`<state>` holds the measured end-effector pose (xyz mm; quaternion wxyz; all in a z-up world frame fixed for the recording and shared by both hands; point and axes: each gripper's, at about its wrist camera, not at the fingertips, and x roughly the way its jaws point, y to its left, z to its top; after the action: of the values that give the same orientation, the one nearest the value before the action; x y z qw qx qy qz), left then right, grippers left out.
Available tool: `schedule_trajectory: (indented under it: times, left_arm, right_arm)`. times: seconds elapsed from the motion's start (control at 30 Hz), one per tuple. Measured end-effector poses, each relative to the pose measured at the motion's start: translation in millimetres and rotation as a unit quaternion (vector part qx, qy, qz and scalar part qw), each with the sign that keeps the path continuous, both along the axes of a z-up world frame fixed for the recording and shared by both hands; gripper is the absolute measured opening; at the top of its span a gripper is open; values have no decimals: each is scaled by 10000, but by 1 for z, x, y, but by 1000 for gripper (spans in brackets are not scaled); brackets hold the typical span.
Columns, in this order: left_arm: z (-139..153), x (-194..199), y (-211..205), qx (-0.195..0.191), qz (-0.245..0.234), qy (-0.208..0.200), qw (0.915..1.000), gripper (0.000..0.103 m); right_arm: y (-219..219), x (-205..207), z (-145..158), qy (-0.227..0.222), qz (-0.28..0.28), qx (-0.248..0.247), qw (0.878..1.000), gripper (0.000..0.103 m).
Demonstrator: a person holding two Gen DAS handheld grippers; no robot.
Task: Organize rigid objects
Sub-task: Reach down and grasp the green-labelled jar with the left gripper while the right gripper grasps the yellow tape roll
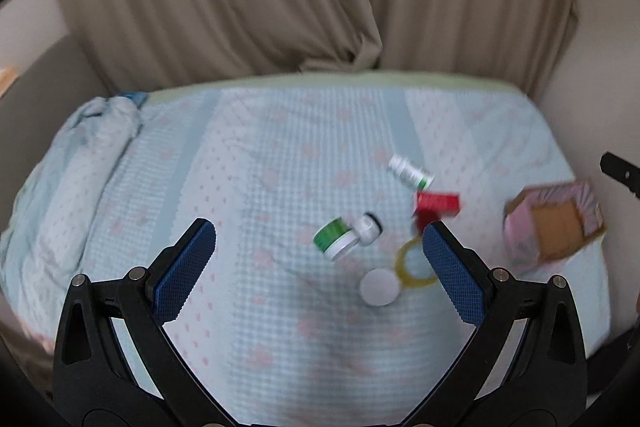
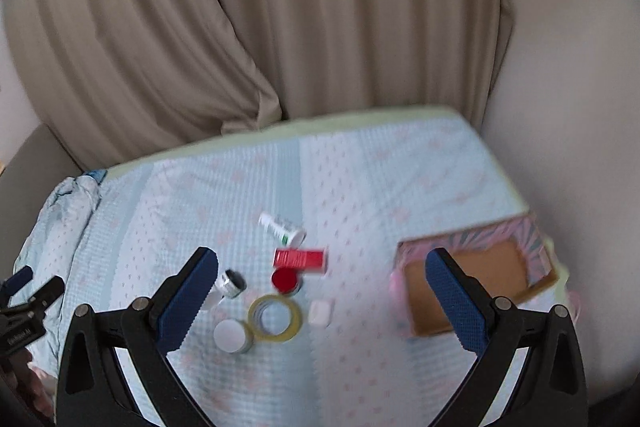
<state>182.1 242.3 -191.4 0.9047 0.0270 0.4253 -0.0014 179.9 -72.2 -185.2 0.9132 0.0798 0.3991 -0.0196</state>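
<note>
Small items lie scattered on the blue patterned bedspread. In the left wrist view I see a green-labelled jar, a small silver-white bottle, a white bottle, a red box, a yellow tape roll and a white-lidded jar. My left gripper hovers open above them, holding nothing. My right gripper is also open and holds nothing, above the red box, a red cap, the tape roll and a small white square piece. Both views are motion-blurred.
A pink box with a brown cardboard inside sits open at the right of the bed, also seen as the pink box. Crumpled bedding lies at the left. Beige curtains hang behind the far edge.
</note>
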Motion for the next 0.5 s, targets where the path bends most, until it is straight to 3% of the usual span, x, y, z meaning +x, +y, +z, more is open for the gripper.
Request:
schedule_trajectory:
  times: [0.13, 0.27, 0.5]
  left_arm:
    - [-56, 43, 18, 43, -447, 457, 9979, 103]
    - [-118, 80, 21, 169, -918, 995, 9906, 103]
    - [-205, 123, 12, 334, -1446, 1641, 9752, 102]
  right_arm:
    - [26, 25, -53, 507, -236, 229, 9982, 103]
    - [49, 47, -113, 1066, -377, 511, 9923, 103]
    - [80, 69, -226, 2159, -677, 1087, 9680, 103]
